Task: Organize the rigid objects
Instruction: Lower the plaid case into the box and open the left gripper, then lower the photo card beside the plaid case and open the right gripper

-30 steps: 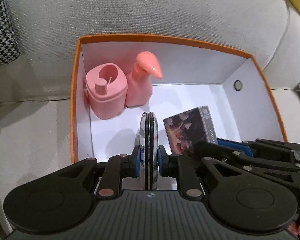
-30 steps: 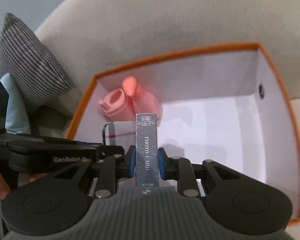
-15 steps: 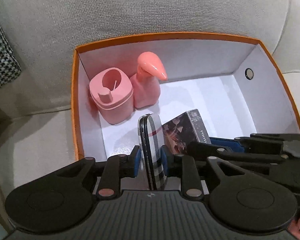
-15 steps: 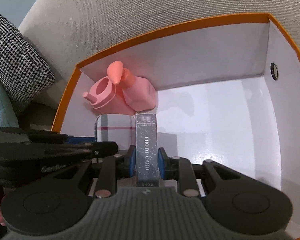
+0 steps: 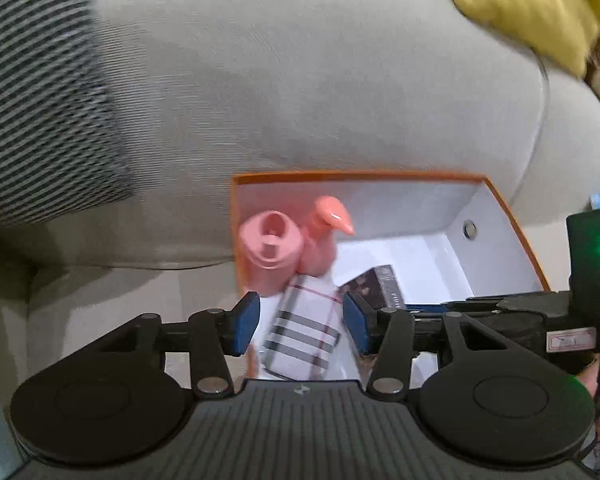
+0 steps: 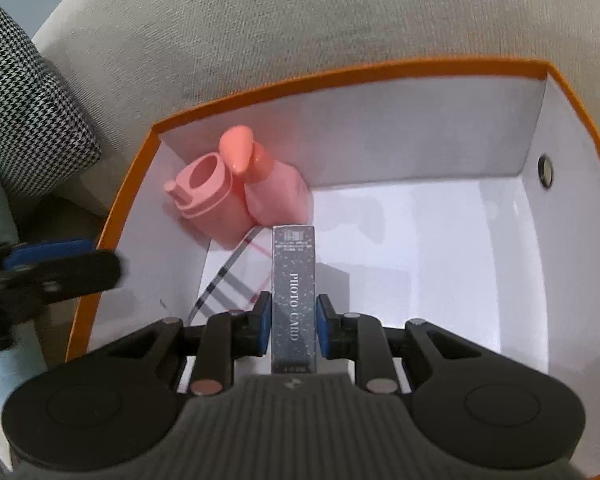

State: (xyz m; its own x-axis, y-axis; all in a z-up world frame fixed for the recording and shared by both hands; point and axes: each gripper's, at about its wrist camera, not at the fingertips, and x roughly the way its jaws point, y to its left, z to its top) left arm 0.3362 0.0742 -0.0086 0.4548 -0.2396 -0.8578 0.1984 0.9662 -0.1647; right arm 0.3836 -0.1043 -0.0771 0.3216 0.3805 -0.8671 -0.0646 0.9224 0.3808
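Plaid case (image 5: 304, 332) lies flat under opening left gripper (image 5: 302, 322); right gripper (image 6: 290, 322) pinches glittery card box (image 6: 293, 296).

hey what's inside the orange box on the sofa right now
Inside the orange box: a pink container, a pink pump bottle, a plaid case lying flat, and the photo card box in the right gripper. The near floor is hidden.

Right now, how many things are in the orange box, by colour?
Pink: 2, a cup and a bottle
Plaid: 1, a case
Dark: 1, a card box, held in the right gripper
Total: 4
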